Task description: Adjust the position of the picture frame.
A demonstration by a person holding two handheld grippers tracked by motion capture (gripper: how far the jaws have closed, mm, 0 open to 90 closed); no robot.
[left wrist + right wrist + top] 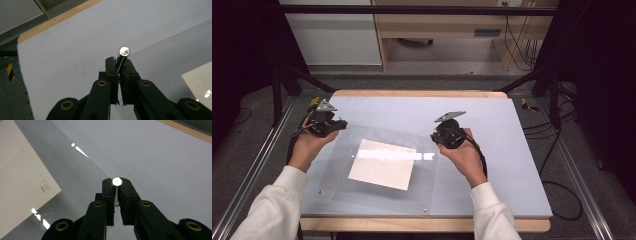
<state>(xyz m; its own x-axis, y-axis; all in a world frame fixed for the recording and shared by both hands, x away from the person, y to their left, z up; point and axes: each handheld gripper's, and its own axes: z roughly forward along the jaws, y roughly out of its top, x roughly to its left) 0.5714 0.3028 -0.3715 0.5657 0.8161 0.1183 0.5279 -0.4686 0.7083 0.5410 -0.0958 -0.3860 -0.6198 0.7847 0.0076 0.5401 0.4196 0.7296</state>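
Observation:
A clear acrylic sheet (362, 195) lies on the table over a white paper (383, 164). My left gripper (332, 125) hovers at the sheet's far left corner, shut on a small metal pin (123, 56) with a shiny round end that sticks out past the jaw tips. My right gripper (447, 136) is at the sheet's far right corner, shut on another metal pin (116, 182) held between its jaws. The sheet's edge (95, 163) runs just under the right jaws, and the paper (22, 170) lies to their left.
The grey tabletop (507, 150) has a wooden rim (422, 93) at the far side. Small screws (425, 210) sit in the sheet's near corners. Black frame bars and cables stand around the table, with cabinets behind.

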